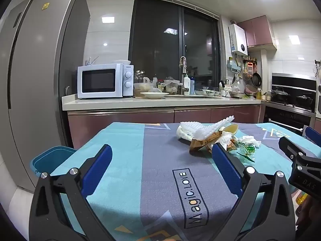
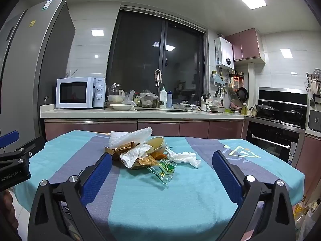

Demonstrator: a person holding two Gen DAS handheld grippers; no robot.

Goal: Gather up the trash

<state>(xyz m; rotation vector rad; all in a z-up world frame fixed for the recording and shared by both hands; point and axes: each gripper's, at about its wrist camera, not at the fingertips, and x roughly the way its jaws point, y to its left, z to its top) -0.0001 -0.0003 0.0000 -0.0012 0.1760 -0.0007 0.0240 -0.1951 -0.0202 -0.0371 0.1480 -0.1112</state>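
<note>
A heap of trash lies on the blue and grey tablecloth point(image 2: 180, 190): white foam netting point(image 2: 128, 137), brown wrappers point(image 2: 144, 161), crumpled white tissue point(image 2: 183, 157), a clear green wrapper point(image 2: 165, 167) and a tipped cream bowl point(image 2: 156, 144). The heap also shows in the left wrist view point(image 1: 210, 136). My right gripper point(image 2: 162, 165) is open and empty, facing the heap from the near side. My left gripper point(image 1: 162, 156) is open and empty, left of the heap. A blue bin point(image 1: 50, 158) stands at the table's left edge.
Behind the table runs a kitchen counter point(image 1: 140, 102) with a white microwave point(image 1: 104, 83), dishes and a sink. A tall fridge point(image 1: 30, 80) stands at the left. A stove and oven point(image 2: 276, 124) are at the right.
</note>
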